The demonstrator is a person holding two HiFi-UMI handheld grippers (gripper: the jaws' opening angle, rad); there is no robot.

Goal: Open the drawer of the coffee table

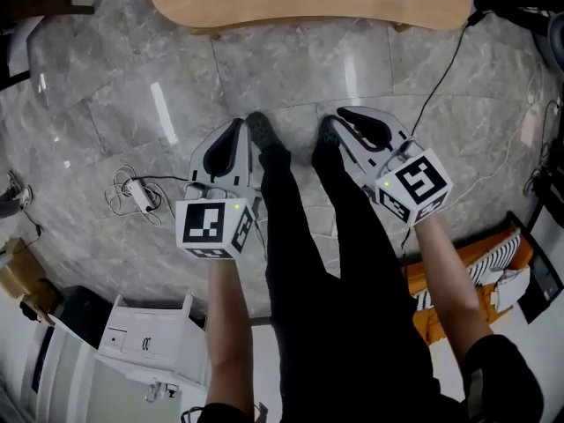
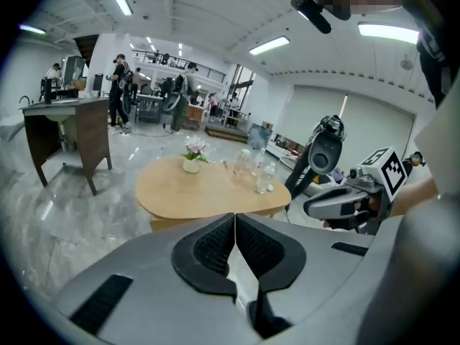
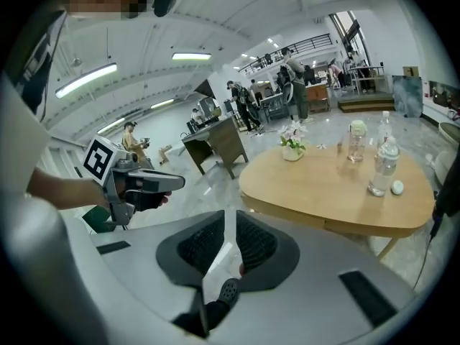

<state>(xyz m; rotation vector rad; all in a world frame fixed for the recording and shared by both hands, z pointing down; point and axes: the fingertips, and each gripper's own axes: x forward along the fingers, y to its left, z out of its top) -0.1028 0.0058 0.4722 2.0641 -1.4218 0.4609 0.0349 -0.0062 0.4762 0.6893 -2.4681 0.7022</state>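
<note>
With left gripper (image 1: pixel 236 130) and right gripper (image 1: pixel 346 115) both clenched empty, short of the table (image 1: pixel 308 3), I risked bumping its edge instead of catching the drawer.

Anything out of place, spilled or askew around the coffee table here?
Nothing spilled: the bottles stand upright on the coffee table. Only a tangled white cable lies loose on the floor, left of the person's legs.

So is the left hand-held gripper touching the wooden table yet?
Apart. The head view shows bare floor between the left hand-held gripper and the wooden table; the left gripper view shows the table ahead of its shut jaws.
</note>
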